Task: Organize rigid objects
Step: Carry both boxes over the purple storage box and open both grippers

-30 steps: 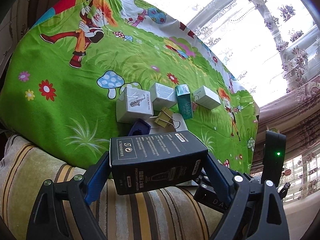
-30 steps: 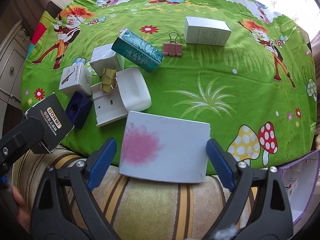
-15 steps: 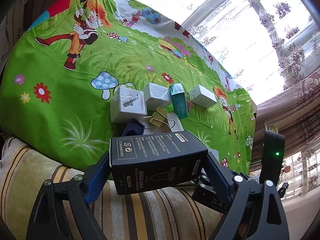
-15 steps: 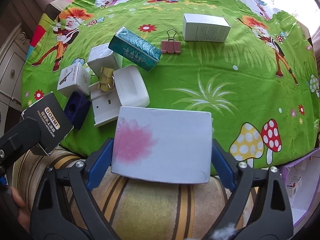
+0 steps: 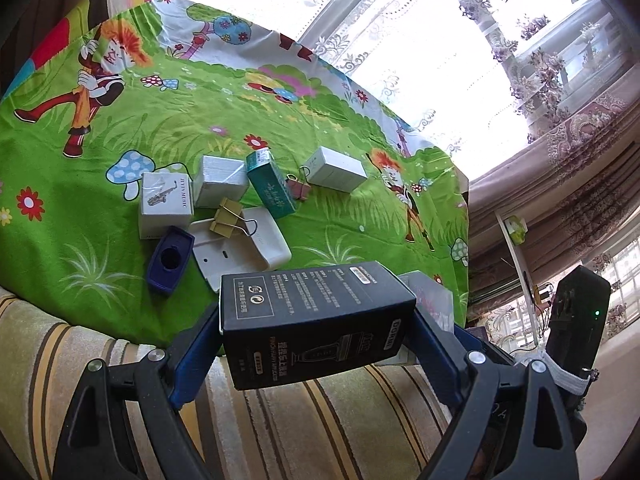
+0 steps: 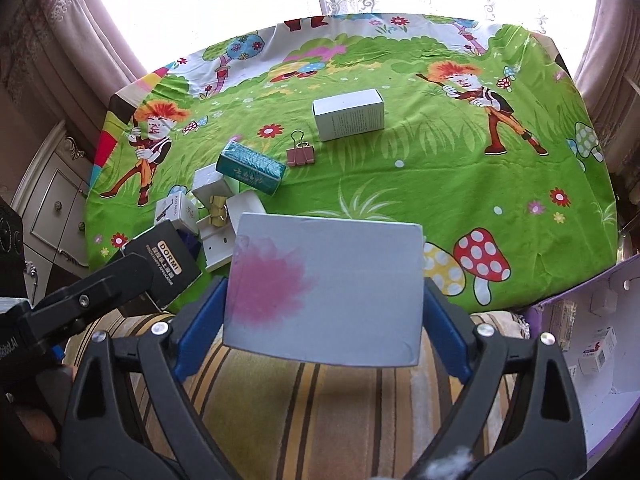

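My left gripper (image 5: 316, 336) is shut on a black box (image 5: 316, 320) with white print, lifted above the striped cushion. That black box (image 6: 166, 270) shows at the left in the right wrist view. My right gripper (image 6: 322, 304) is shut on a flat white box with a pink blotch (image 6: 324, 288), held off the table. On the green cartoon cloth (image 6: 440, 168) lie a teal box (image 6: 252, 166), a white box (image 6: 348, 114), a pink binder clip (image 6: 300, 154), a gold binder clip (image 5: 230, 220), a saxophone-print box (image 5: 166, 204) and a navy holder (image 5: 170, 260).
A white open case (image 5: 240, 252) and a small white box (image 5: 220, 182) sit among the cluster. A purple-edged white bin (image 6: 600, 320) with small boxes inside stands at the right. A striped cushion (image 6: 320, 420) lies below both grippers. Curtains and a bright window stand behind.
Both grippers rose and drew back from the table with their boxes. The pink-blotch box left the cloth and now hangs between the right fingers.
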Tool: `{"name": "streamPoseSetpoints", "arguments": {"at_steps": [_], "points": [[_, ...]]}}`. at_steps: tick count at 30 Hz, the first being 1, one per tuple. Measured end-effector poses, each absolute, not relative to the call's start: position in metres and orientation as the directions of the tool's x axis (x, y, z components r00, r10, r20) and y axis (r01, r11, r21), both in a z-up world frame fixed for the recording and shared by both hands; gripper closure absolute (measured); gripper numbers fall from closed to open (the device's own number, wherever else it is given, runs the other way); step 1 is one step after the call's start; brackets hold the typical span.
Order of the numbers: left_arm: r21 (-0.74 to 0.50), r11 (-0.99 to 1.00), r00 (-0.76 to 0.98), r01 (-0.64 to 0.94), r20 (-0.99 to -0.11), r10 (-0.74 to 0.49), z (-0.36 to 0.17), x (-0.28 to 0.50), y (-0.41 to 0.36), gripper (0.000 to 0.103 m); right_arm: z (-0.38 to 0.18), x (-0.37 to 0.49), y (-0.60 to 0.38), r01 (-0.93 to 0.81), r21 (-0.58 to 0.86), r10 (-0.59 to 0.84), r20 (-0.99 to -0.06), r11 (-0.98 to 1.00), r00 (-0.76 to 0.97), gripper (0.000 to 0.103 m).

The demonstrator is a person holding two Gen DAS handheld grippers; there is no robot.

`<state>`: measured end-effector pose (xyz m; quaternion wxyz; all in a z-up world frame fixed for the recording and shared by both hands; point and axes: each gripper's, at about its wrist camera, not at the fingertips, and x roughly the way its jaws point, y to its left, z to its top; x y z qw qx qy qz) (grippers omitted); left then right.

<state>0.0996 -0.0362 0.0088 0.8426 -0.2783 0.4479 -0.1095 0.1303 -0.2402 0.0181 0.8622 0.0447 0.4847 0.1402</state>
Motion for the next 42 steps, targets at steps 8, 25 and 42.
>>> {"name": "streamPoseSetpoints", "arguments": {"at_steps": [8,25,42], "points": [[-0.546,0.835,0.511,0.073,-0.698,-0.501,0.021,0.096,-0.102,0.013,0.032,0.104,-0.306,-0.127,0.286,0.307,-0.781,0.950,0.544,0.010],[-0.449,0.797,0.362,0.403,-0.722,-0.590,0.036,0.084,-0.252,0.013,0.041,0.050,-0.464,0.180,0.225,0.053,-0.752,0.958,0.657,0.010],[-0.276,0.720,0.394,0.637,-0.686,-0.611,0.068,0.077,-0.339,0.009,0.049,0.031,-0.529,0.350,0.178,-0.122,-0.717,0.920,0.687,0.008]]}}
